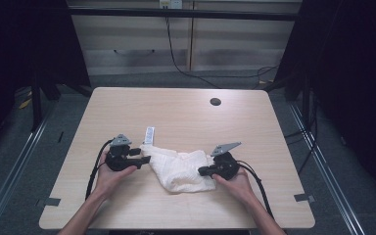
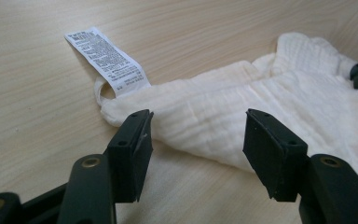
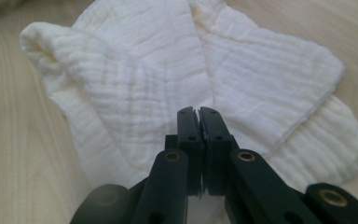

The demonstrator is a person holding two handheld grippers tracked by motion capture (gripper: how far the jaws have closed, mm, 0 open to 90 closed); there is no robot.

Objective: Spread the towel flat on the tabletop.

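High view shows the cream muslin cloth (image 1: pixel 181 169) crumpled on the tabletop (image 1: pixel 127 112) between my tools. Right tool (image 3: pixel 199 112) is clenched, apparently pinching nothing; left tool (image 2: pixel 196 140) gapes astride the tagged corner. I'd lower it, then pinch one layer.

The left gripper (image 1: pixel 144 159) holds its fingers (image 2: pixel 130 149) spread apart; the right gripper (image 1: pixel 201 171) has its fingers (image 3: pixel 189 140) pressed together.

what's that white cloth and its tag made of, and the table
Cloth: looks like soft crinkled cotton gauze, matte, with fine woven ridges. Tag: thin printed fabric or paper label, faint sheen; unclear which. Table: light wood-grain top, smooth, probably laminate.
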